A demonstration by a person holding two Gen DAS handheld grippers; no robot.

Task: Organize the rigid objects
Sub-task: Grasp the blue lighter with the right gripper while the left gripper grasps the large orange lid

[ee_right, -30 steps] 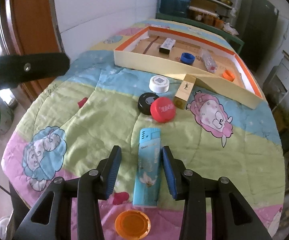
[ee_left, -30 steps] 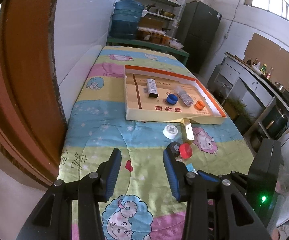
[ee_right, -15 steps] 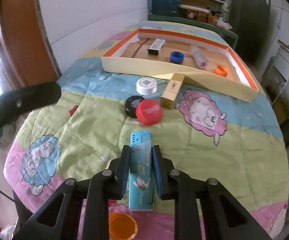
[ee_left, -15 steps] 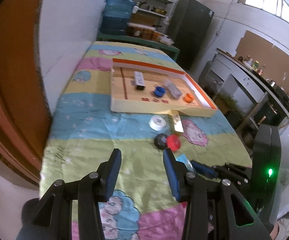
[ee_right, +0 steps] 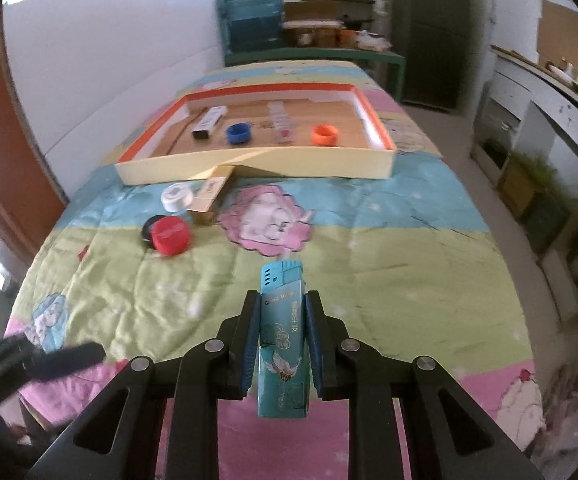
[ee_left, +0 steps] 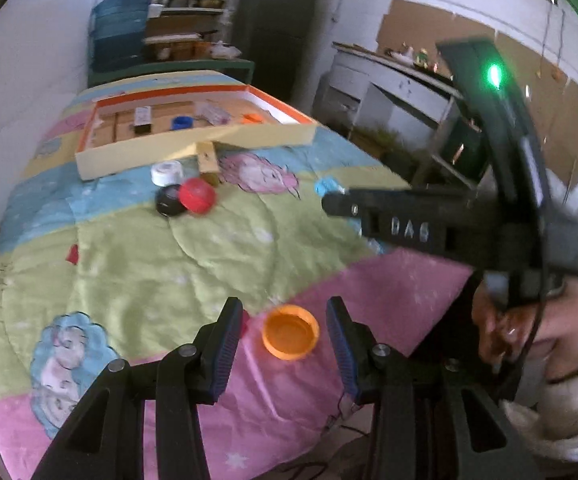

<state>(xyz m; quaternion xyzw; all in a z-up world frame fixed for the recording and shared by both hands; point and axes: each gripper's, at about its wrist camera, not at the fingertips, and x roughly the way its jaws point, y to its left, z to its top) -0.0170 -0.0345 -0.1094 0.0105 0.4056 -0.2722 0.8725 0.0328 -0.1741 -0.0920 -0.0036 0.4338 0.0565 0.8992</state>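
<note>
My right gripper (ee_right: 281,308) is shut on a teal lighter (ee_right: 283,320) and holds it above the quilt, pointing toward the tray. In the left wrist view the right gripper (ee_left: 389,216) crosses the right side, with the lighter's tip (ee_left: 327,186) showing. My left gripper (ee_left: 285,340) is open, low over the quilt's near pink band. An orange cap (ee_left: 289,332) lies between its fingers, untouched. A red cap (ee_right: 171,234), a black cap (ee_right: 147,226), a white cap (ee_right: 176,197) and a small tan box (ee_right: 209,200) lie in front of the cardboard tray (ee_right: 249,164).
Inside the tray lie a blue cap (ee_right: 238,134), an orange cap (ee_right: 324,135), a white-and-black box (ee_right: 209,120) and a clear packet (ee_right: 283,124). A wall runs along the table's left side. A person's hand (ee_left: 529,332) grips the right tool. Cabinets and shelves stand beyond.
The right gripper closed on the lighter and lifted it off the quilt. The left gripper swung down toward the near edge, so the orange cap now lies between its fingers.
</note>
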